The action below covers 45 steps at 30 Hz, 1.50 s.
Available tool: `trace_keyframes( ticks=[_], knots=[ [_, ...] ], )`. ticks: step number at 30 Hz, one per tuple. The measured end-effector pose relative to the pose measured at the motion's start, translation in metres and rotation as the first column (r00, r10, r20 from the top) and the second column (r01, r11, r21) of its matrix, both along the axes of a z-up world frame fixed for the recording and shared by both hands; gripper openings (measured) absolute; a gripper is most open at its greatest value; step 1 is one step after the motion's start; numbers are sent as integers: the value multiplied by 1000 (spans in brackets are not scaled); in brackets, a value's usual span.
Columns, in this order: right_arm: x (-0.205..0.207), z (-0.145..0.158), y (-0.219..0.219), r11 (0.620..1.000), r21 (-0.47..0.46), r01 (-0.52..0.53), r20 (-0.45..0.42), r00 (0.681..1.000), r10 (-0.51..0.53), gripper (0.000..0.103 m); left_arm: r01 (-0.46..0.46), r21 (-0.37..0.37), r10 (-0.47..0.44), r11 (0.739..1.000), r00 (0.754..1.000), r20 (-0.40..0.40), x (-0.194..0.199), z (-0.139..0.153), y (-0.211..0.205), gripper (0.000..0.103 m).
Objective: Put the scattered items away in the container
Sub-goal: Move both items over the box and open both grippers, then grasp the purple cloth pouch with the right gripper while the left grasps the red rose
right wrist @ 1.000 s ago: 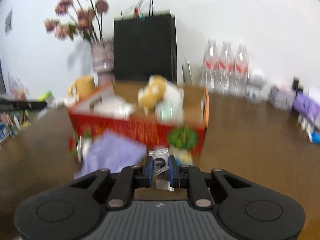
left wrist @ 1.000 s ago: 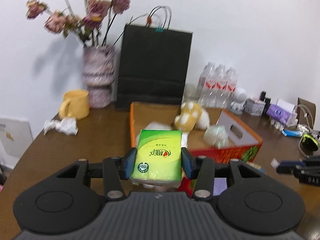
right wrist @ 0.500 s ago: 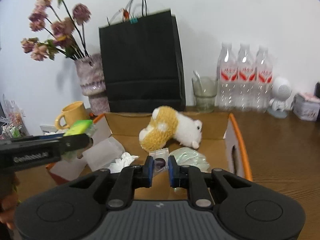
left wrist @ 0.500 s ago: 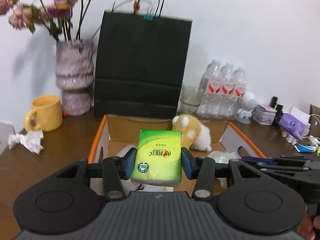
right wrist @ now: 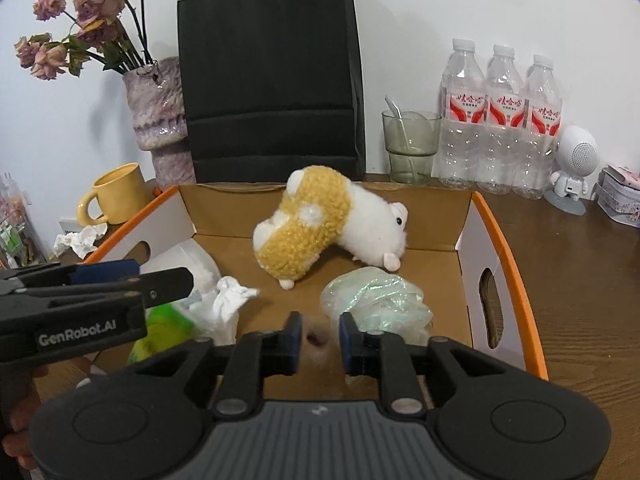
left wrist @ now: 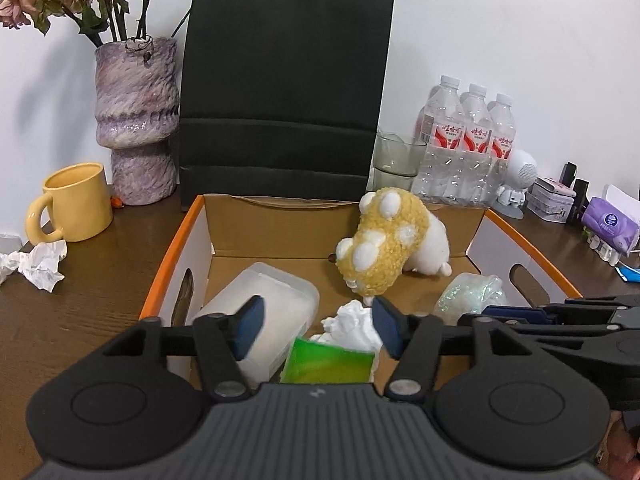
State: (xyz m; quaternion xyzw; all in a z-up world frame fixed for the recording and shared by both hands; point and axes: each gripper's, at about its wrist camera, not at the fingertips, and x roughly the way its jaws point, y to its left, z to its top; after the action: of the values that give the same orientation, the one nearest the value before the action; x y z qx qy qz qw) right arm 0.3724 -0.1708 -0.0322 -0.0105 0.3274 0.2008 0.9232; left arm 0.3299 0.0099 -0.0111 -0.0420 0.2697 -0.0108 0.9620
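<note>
While both grippers hang over the cardboard box [left wrist: 516,240], neither holds anything. Left gripper [left wrist: 316,326]: fingers spread wide, nothing between the pads; the green tissue pack [left wrist: 328,366] lies just below and between them, inside the box, touching a crumpled white tissue [left wrist: 352,320]. Right gripper [right wrist: 317,338]: fingers parted narrowly, with a small blurred item below the gap that I cannot identify.

Handling, judged: tissue pack is light, soft and film-wrapped, so somewhat slippery; grip across its short sides, squeezing gently. Plush hamster [right wrist: 328,224], beyond the fingertips, is light and squashy; take it at mid-body. Iridescent film bundle [right wrist: 376,300], right of the right fingers, looks flimsy; pinch a fold.

Left view alone shows the translucent plastic tub [left wrist: 264,320] behind its left finger. Right view alone shows the hamster's face, and the tissue pack only as a green blur under the left gripper.

Crumpled paper [left wrist: 36,264] beside the yellow mug [left wrist: 72,204] sits outside the box.
</note>
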Motion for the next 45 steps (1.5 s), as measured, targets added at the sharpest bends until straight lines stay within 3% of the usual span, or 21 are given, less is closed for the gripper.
trace_keyframes(
  ticks=[1, 2, 3, 7, 9, 15, 24, 33, 41, 45],
  knots=[
    [0, 1, -1, 1000, 6, 3, -3, 1000, -2, 35, 6, -2, -6, 1000, 1000, 4, -1, 1, 0, 78],
    [0, 2, -2, 1000, 12, 5, -6, 1000, -5, 50, 10, -9, -10, 1000, 1000, 10, -2, 2, 0, 80],
    [0, 3, -3, 1000, 13, 9, -3, 1000, -9, 57, 11, -15, -11, 1000, 1000, 18, -4, 4, 1, 84],
    [-3, 10, -12, 999, 30, 41, 8, 999, -42, 78, 5, -39, -3, 999, 998, 64, -12, 14, 6, 101],
    [-5, 14, -18, 997, 58, 43, 14, 999, -44, 91, 15, -65, -10, 998, 997, 79, -17, 20, 10, 103],
    [-26, 34, -28, 996, 90, 27, 53, 998, -32, 101, 33, -119, -21, 992, 995, 100, -36, 36, 19, 103],
    [-91, 57, -49, 996, 94, 10, 132, 991, -22, 103, 11, -105, 5, 994, 988, 152, -99, 53, 36, 103],
    [-147, 30, -63, 997, 72, 24, 85, 996, -30, 103, -30, -67, 37, 997, 995, 96, -154, 31, 48, 103],
    [-165, -5, -22, 998, 21, -65, 17, 998, 65, 97, 7, -67, -8, 998, 1000, -8, -152, -4, 32, 100],
    [-166, -11, -4, 996, -3, -91, 12, 996, 91, 95, 27, -80, -31, 996, 999, -45, -140, -13, 24, 89]
  ],
)
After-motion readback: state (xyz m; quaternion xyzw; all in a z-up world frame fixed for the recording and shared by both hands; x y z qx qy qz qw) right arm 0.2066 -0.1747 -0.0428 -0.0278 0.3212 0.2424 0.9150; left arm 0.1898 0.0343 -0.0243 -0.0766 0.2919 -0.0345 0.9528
